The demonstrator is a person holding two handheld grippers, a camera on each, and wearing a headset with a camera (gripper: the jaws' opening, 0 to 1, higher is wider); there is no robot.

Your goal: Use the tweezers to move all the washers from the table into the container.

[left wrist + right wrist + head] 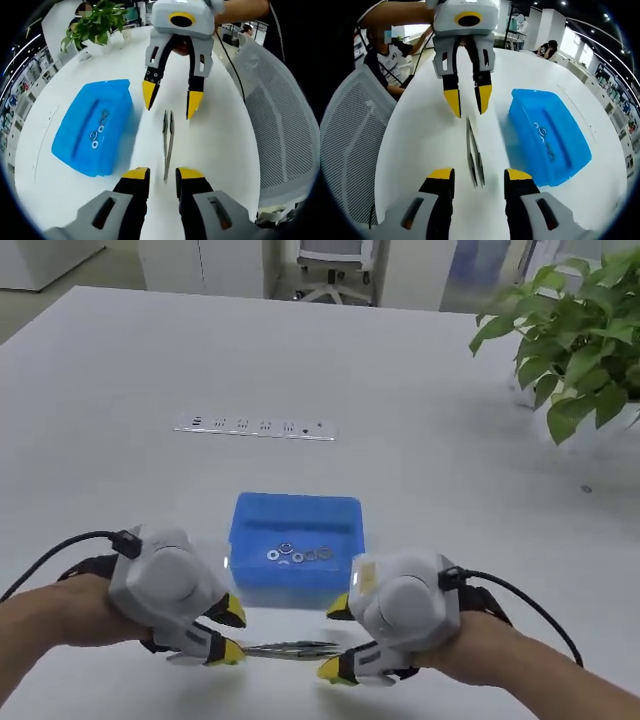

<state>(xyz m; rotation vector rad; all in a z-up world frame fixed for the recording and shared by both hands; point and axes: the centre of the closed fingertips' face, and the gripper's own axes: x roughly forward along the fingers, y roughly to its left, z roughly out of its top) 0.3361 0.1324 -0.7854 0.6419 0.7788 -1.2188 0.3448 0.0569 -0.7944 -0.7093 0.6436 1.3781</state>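
Note:
Metal tweezers (pixel 290 648) lie flat on the white table (pixel 420 470), between my two grippers, which face each other. My left gripper (pixel 230 631) is open, and the near end of the tweezers (pixel 168 142) reaches between its yellow fingertips. My right gripper (pixel 336 639) is open too, its jaws wide on either side of the other end of the tweezers (pixel 474 155). Just beyond them stands the blue container (pixel 295 540) with several washers (pixel 298 556) lying in it. The left gripper view has the right gripper (pixel 172 102) opposite; the right gripper view has the left gripper (pixel 468 102) opposite.
A white power strip (pixel 255 427) lies farther back on the table. A potted plant (pixel 580 330) stands at the far right. A mesh chair (pixel 280 125) sits at the table's near edge. Office chairs and people are in the background.

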